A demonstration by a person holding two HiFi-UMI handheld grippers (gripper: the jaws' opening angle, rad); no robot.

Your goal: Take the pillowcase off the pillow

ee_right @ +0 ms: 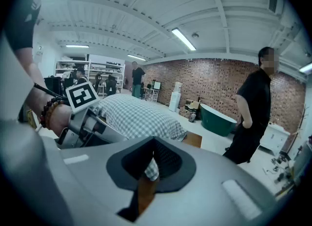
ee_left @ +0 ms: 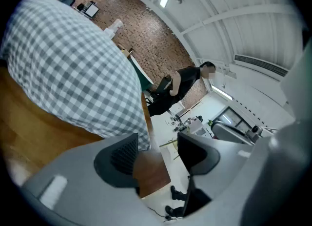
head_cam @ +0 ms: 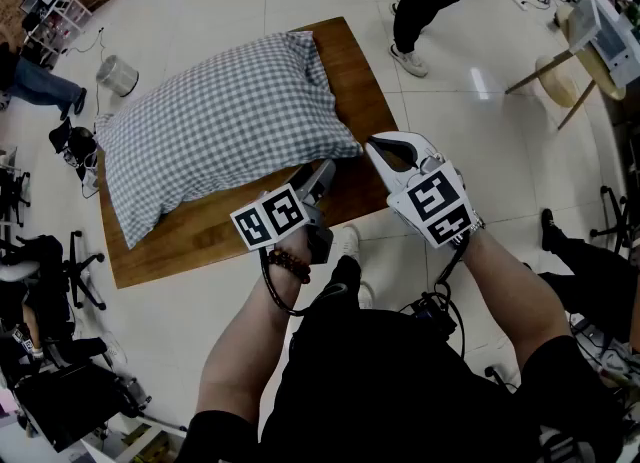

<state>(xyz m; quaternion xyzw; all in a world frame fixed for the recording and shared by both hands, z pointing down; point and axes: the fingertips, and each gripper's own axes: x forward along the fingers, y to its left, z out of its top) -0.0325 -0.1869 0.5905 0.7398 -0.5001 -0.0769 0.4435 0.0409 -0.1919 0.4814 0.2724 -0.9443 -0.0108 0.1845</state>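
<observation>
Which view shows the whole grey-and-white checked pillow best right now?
The head view: the grey-and-white checked pillow lies whole on the brown wooden table. The left gripper view shows only one bulging end; the right gripper view a low, foreshortened side.

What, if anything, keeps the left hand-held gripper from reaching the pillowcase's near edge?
Probably nothing, so yes: the left hand-held gripper has its jaws apart and empty, and the pillowcase edge lies just ahead on the table, with nothing between.

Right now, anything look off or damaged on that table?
Nothing stands out. The pillow lies flat on the wooden table, its checked pillowcase still fully on. No tears or spills visible.
</observation>
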